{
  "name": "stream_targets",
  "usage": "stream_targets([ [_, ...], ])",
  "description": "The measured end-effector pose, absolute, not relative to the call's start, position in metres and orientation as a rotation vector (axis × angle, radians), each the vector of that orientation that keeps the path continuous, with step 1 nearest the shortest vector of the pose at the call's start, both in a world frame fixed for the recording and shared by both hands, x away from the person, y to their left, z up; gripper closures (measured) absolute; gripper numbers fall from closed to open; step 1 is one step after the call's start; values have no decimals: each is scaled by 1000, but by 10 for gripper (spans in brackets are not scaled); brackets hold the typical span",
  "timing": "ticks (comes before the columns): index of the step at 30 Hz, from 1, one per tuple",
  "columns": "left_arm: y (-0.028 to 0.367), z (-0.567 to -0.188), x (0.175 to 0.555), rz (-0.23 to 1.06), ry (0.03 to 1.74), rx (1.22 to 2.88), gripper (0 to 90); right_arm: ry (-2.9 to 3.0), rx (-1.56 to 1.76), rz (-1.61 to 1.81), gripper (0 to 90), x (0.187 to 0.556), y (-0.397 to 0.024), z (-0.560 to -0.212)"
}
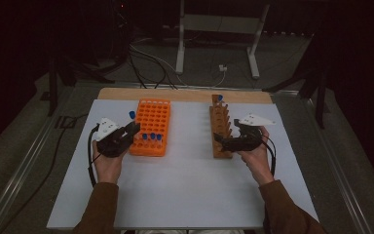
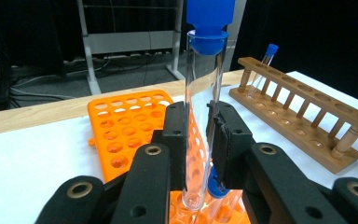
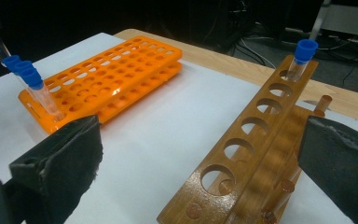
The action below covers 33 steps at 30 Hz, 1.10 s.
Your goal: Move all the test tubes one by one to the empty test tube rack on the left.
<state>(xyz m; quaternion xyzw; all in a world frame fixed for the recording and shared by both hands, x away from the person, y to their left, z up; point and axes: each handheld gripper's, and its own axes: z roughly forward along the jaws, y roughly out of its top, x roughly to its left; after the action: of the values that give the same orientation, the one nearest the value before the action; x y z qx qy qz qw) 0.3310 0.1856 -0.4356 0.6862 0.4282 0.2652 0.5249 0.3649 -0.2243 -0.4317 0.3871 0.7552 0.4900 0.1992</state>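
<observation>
My left gripper [image 1: 128, 132] [image 2: 198, 119] is shut on a clear test tube [image 2: 200, 140] with a blue cap [image 1: 132, 114], held upright just above the near left corner of the orange rack [image 1: 152, 122] [image 2: 121, 126]. Three blue-capped tubes [image 1: 152, 137] [image 3: 25, 72] stand in the orange rack's near row. My right gripper [image 1: 225, 140] [image 3: 200, 163] is open, its jaws wide on either side of the near end of the wooden rack [image 1: 220, 124] [image 3: 256, 135]. One blue-capped tube [image 1: 219, 98] [image 3: 302, 56] stands in the wooden rack's far hole.
Both racks rest on a white sheet [image 1: 185, 185] over a wooden table whose far edge [image 1: 185, 94] shows. On the floor beyond it are cables [image 1: 148, 61] and a metal stand [image 1: 219, 29]. A dark space surrounds the table.
</observation>
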Motion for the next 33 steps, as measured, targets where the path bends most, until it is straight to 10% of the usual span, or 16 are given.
stream_targets([
  [33, 183, -460, 337, 634, 1057, 1687, 780, 2123, 1098, 1367, 0, 364, -224, -442],
])
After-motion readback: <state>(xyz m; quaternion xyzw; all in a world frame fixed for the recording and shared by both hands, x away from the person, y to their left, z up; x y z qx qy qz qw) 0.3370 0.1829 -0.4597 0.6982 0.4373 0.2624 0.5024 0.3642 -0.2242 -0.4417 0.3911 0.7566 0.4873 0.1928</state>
